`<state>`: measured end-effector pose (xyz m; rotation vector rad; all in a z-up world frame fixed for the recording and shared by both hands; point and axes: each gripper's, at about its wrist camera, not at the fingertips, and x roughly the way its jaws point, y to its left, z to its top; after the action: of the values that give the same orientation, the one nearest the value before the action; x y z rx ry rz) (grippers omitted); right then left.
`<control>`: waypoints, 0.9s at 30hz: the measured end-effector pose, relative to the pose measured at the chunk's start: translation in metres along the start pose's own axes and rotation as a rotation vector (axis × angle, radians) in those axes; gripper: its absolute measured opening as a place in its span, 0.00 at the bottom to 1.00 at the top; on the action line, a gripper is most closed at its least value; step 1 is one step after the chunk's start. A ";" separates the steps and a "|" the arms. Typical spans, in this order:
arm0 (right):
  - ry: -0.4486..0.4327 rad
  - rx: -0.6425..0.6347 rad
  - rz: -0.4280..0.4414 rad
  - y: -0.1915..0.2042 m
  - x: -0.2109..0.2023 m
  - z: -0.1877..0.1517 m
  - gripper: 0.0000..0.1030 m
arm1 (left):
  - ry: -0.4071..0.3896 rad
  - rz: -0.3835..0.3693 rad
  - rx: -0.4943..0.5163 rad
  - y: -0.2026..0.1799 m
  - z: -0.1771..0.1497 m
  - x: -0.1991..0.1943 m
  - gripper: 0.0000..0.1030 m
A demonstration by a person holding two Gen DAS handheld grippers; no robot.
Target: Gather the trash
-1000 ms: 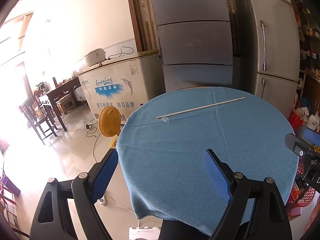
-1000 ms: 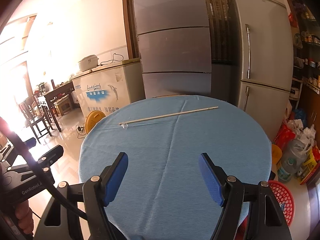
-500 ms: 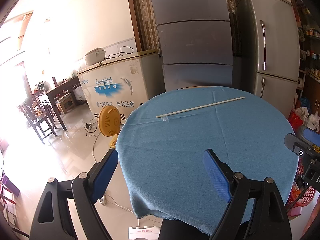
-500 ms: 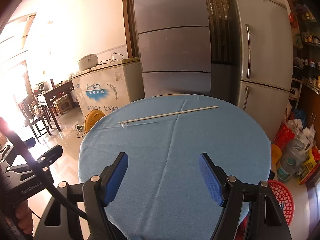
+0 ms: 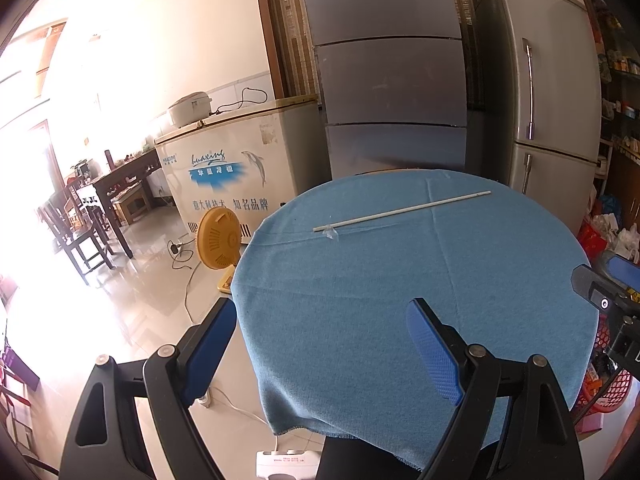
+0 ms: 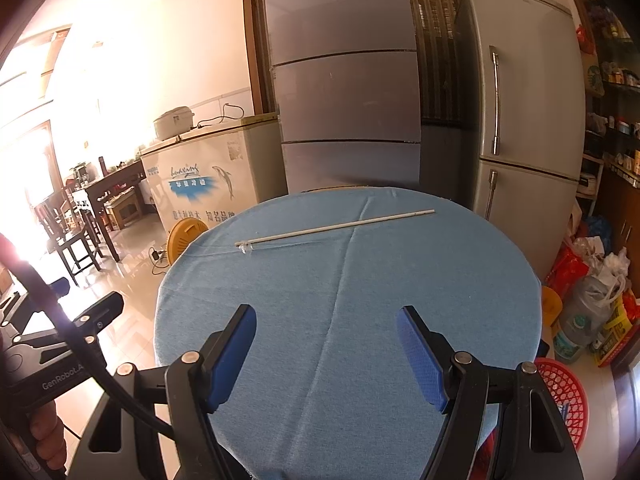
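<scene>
Nothing has shifted: both grippers, left gripper [image 5: 320, 344] and right gripper [image 6: 326, 344], hover with jaws released, so approach the thin white stick [image 6: 334, 225] squarely across the desk [image 6: 440, 300].

Strong daylight floods in far left of both grippers, blowing out the floor [image 5: 60, 320] there. Centres are sharp; fisheye bends the edges, with dark vignetted corners.

Round table under blue cloth [image 5: 460, 280]. Behind it: white chest freezer [image 5: 240, 164], rice cooker [image 5: 190, 108] on top, two grey fridges [image 6: 524, 120]. Yellow fan [image 5: 218, 243] on floor, red basket [image 6: 562, 396] at right.
</scene>
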<state>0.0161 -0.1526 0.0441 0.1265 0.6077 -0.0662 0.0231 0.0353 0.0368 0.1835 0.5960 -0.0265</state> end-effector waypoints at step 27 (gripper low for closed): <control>0.046 -0.003 -0.059 -0.011 0.049 0.031 0.74 | 0.080 -0.007 -0.017 -0.004 0.025 0.066 0.85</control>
<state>0.0731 -0.1694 0.0404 0.1074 0.6576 -0.1192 0.0914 0.0288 0.0190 0.1665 0.6761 -0.0209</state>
